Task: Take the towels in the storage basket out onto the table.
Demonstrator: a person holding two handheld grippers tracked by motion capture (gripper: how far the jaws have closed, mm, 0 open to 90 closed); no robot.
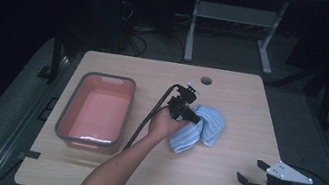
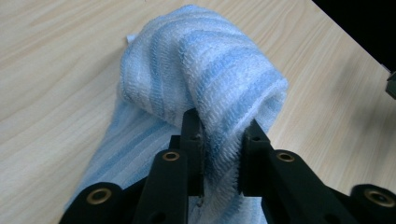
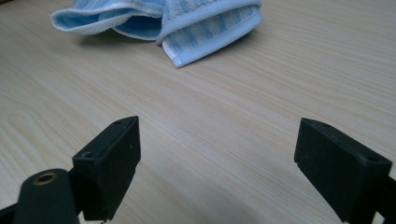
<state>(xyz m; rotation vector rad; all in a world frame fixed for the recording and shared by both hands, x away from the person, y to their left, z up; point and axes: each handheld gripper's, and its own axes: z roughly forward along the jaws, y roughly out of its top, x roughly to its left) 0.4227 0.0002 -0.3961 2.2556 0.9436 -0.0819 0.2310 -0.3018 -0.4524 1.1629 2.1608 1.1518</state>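
Evidently the left gripper point(image 2: 219, 140) had its jaws pinched on a raised fold of the blue striped towel point(image 2: 201, 79), mid-table beside the pink tub point(image 1: 96, 109), probably its destination. Right gripper point(image 3: 219, 163) idled with jaws spread, well clear, holding nothing.

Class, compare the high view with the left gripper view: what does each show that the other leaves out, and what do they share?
High view alone: the pink bin, the right gripper with jaws open near the table's front edge, and the person's forearm. Left gripper view alone: the towel's weave, bunched and pinched between the black jaws. Both: the blue striped towel on the wooden table, held by the left gripper.
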